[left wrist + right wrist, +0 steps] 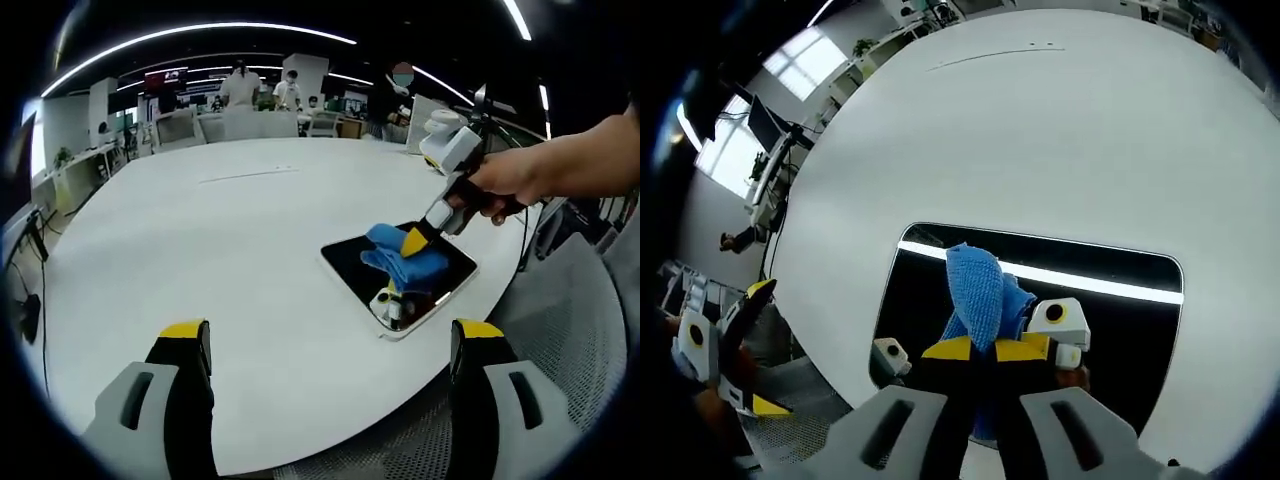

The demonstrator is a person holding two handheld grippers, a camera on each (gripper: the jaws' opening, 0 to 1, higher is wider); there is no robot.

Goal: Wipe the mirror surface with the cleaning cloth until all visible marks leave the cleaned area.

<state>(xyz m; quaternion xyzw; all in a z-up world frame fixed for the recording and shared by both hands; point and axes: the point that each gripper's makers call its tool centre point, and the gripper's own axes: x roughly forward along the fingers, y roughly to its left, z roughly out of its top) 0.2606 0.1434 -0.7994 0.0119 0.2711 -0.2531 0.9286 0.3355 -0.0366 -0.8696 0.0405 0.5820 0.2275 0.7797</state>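
Big round white bench (230, 260) is taking up most of both views, matte and plain, with a thin seam line far from the mirror. The mirror (352, 262), a dark rounded rectangle with a pale rim, is lying flat near the bench edge and reflecting strip ceiling lights as a bright band.

The blue cloth (978, 288) is sitting bunched on the mirror glass. The right gripper (985, 352) is pinching the cloth, jaws clenched on it, yellow tips together; in the left gripper view it (418, 238) is angling down onto the mirror, held by a person's hand (503, 180).

The left gripper (330, 345) is hanging over the bench edge nearer than the mirror, jaws spread wide and holding nothing.

Beyond the bench from the mirror: open office, desks, monitors, several people (240, 85) standing, long curved ceiling lights (190, 35).
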